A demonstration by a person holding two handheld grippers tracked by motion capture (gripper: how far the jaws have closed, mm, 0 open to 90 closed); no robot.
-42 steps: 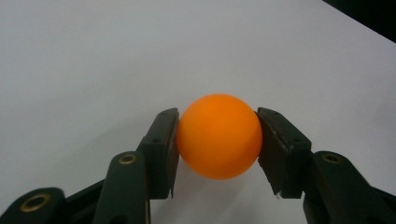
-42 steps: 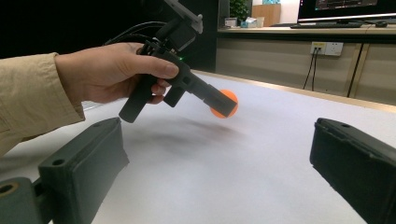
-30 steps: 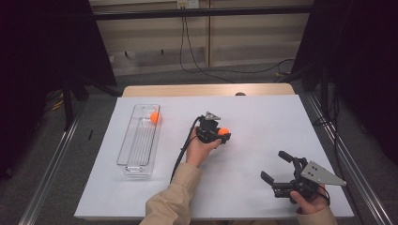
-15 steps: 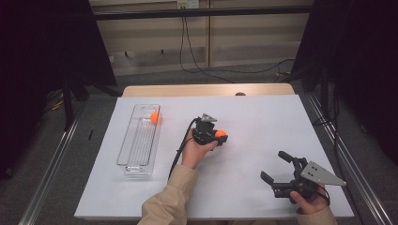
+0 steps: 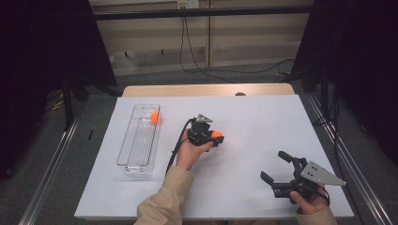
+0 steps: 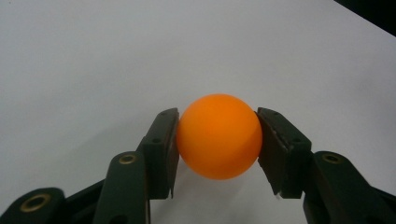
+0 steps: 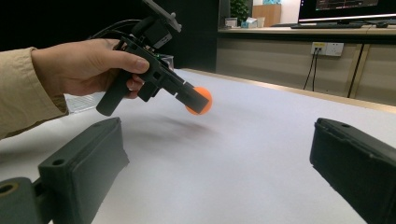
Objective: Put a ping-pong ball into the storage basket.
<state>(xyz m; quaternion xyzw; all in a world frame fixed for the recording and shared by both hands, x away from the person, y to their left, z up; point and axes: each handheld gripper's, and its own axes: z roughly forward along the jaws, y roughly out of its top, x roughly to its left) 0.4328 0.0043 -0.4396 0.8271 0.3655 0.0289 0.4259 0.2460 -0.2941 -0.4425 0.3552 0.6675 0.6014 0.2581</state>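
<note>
An orange ball (image 6: 218,136) sits squeezed between the two black jaws of my left gripper (image 5: 217,137), held a little above the white table. The same held ball (image 5: 216,134) appears near the table's middle in the high view, and the right gripper view catches it (image 7: 198,100) from the side in the air. A second orange ball (image 5: 154,117) lies at the far end of a clear plastic tray (image 5: 137,154) on the left. My right gripper (image 5: 276,166) rests at the near right, jaws wide apart with nothing between them.
The white table (image 5: 263,117) has bare room between the two grippers and across its far right. A black cable (image 5: 174,149) trails from the left gripper toward the person's sleeve. Dark curtains and metal rails flank the table.
The left gripper with the orange ball has drifted slightly toward the near side. The right gripper has stayed where it was.
</note>
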